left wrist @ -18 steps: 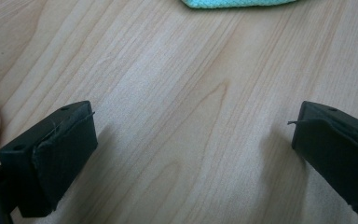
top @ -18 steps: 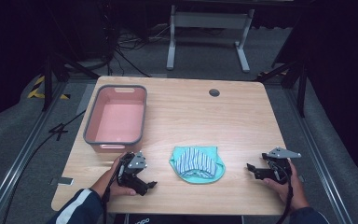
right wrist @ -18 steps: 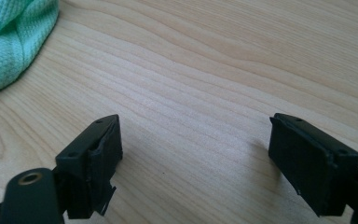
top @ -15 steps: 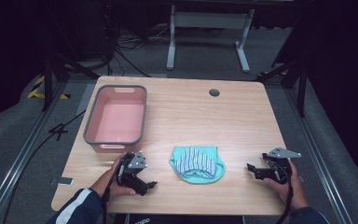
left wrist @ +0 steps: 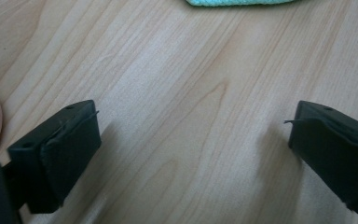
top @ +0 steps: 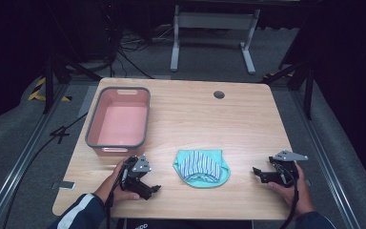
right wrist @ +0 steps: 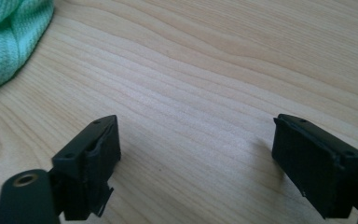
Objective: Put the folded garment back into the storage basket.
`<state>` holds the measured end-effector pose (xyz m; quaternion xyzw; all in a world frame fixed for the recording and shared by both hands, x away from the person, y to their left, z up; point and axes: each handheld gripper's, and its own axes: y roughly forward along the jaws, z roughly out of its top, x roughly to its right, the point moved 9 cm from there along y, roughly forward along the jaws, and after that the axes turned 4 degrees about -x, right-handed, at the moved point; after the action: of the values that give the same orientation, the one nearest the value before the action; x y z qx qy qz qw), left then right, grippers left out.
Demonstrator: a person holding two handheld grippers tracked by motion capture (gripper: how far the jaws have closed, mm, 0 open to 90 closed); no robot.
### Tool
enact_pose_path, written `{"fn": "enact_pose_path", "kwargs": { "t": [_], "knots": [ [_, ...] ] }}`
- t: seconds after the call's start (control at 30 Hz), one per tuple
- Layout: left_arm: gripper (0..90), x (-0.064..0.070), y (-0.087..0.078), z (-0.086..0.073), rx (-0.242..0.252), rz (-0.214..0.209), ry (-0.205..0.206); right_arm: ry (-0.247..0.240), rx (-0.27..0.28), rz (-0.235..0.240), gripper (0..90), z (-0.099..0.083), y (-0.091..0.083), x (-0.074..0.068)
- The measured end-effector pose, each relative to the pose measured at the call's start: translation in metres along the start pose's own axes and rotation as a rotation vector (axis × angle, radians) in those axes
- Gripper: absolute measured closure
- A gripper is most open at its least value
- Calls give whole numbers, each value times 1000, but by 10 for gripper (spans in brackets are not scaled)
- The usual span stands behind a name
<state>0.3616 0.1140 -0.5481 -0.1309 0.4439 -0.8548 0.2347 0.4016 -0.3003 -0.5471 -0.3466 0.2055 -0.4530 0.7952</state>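
Dark floor and trailing cables surround a pale wooden counter, where the work looks to be at its very start: both tools rest near the person's edge and nothing is held. At far left stands an empty pink basin with a grey rim. Just near of it lies the left gripper, its fingers spread wide over bare wood, pointing right toward the cloth. In the middle of the near half lies a crumpled garment, mint green with a striped panel, apart from both tools. Well to its right sits the right gripper, fingers likewise spread and empty, aimed left at the garment's edge. The next move probably calls for closing in from either side and pinching the fabric's edges, perhaps to lift it toward the basin.
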Motion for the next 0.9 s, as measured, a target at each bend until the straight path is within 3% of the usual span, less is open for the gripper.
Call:
{"fn": "enact_pose_path", "kwargs": {
  "t": [0.07,0.1,0.17,0.33,0.4,0.43,0.63,0.9],
  "knots": [
    [171,0,-1,4,8,8,-15,-7,-1,2,196,-1,-1,-2],
    [191,1,-1,6,3,17,-19,-14,-3,29,238,0,-3,-8],
    [174,0,-2,10,18,29,-24,-17,0,35,241,1,-3,-9],
    [226,-4,-3,24,50,51,-52,-61,10,89,287,13,-6,-34],
    [260,-6,-3,32,60,110,-39,-97,9,102,304,17,-6,-46],
    [275,-4,-3,37,73,118,-36,-108,10,110,317,20,-6,-52],
    [277,3,4,57,75,109,-25,-163,23,143,351,36,-3,-80],
    [279,1,19,77,81,102,-41,-168,19,166,378,54,8,-97]
  ]
}}
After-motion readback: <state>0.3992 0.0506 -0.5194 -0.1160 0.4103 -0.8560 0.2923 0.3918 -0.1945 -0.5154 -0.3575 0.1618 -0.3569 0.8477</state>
